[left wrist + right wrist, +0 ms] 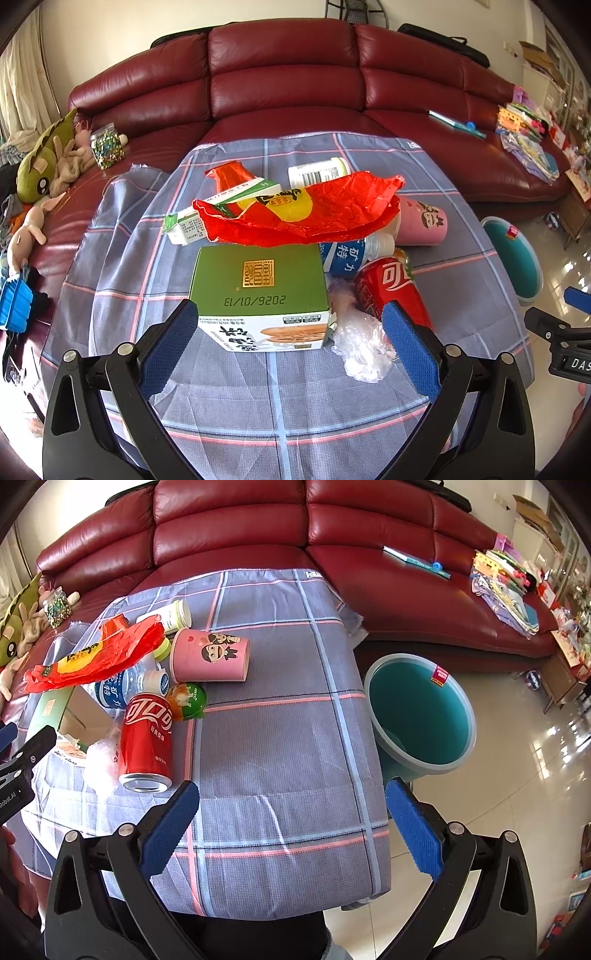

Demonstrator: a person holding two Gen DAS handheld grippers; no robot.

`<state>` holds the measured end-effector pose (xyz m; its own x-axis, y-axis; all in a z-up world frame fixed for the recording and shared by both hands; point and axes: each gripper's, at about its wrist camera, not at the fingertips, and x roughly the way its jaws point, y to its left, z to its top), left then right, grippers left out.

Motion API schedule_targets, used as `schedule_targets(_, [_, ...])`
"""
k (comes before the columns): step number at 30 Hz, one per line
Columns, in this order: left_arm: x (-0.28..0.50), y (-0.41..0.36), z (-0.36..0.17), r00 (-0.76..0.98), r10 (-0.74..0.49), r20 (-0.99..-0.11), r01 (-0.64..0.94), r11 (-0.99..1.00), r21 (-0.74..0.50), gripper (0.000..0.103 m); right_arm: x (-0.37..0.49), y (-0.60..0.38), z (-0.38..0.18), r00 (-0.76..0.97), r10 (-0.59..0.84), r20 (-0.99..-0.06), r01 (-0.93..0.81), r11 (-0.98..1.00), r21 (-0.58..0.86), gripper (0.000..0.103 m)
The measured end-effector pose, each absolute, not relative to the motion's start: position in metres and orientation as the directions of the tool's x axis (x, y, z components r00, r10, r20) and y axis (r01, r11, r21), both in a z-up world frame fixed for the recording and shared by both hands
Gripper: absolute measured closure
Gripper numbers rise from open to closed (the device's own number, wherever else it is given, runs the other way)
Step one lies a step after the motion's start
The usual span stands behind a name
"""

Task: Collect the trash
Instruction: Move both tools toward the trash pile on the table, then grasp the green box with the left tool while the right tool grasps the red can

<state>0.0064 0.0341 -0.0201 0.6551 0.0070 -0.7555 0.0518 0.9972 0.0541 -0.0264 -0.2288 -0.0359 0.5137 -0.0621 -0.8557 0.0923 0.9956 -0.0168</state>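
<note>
Left tool [290, 321]: open, straddling green box [258, 277]. Advise squaring pads on the box's side walls and closing gently; cardboard likely to crush. Box intact, lying in the trash pile on the surface [273, 738]. Right tool [291, 808]: open, empty. Bin [421, 716] beside the surface, right.

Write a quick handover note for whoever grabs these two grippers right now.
Left gripper: open, empty, lined up on the green box.
Right gripper: open, empty, over bare cloth.
Trash still piled on the table: red wrapper, cola can, water bottle, pink cup, clear plastic bag.
Teal bin sits on the floor beside the table; nothing visible inside.
Left to do: everything.
</note>
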Motion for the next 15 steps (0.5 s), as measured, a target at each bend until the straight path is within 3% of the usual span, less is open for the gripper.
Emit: schedule_targets(15, [0.033, 0.071, -0.048, 0.565, -0.012, -0.825, 0.022, 1.000, 0.000, 0.004, 0.005, -0.198, -0.051, 0.440, 0.102, -0.892, -0.031, 0.995, 0.098, 0.006])
